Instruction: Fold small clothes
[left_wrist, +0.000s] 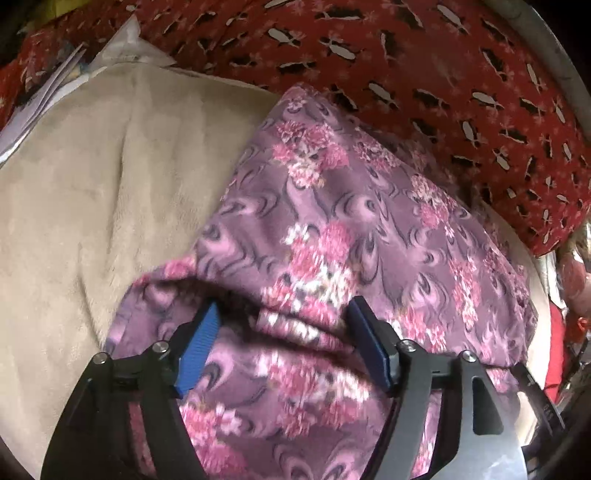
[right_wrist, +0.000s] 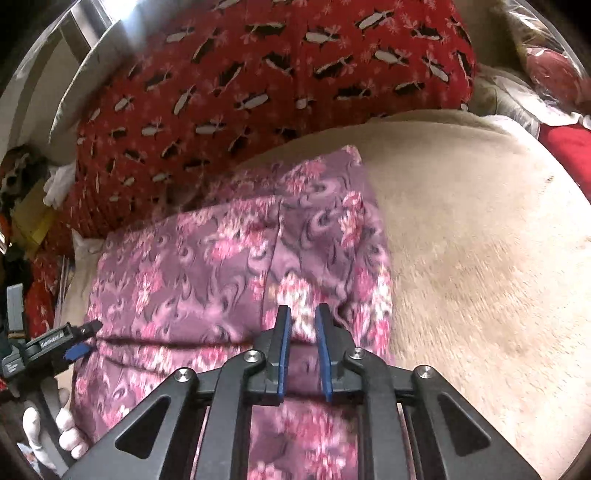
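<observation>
Left hand-held gripper (left_wrist: 282, 314) spread wide over the one purple floral garment (left_wrist: 332, 229), released, gripping nothing. Right hand-held gripper (right_wrist: 303, 318) nearly closed, pinching a fold of it mid-frame. One beige blanket (right_wrist: 461, 229) underneath, one red blanket (right_wrist: 240, 74) across the top.

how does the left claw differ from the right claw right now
The left claw stands wide open over the purple floral garment; the right claw is nearly closed, though whether it pinches cloth is unclear. The left sits at the garment's left side, the right near its right edge. Both have blue pads and point at the same garment.
</observation>
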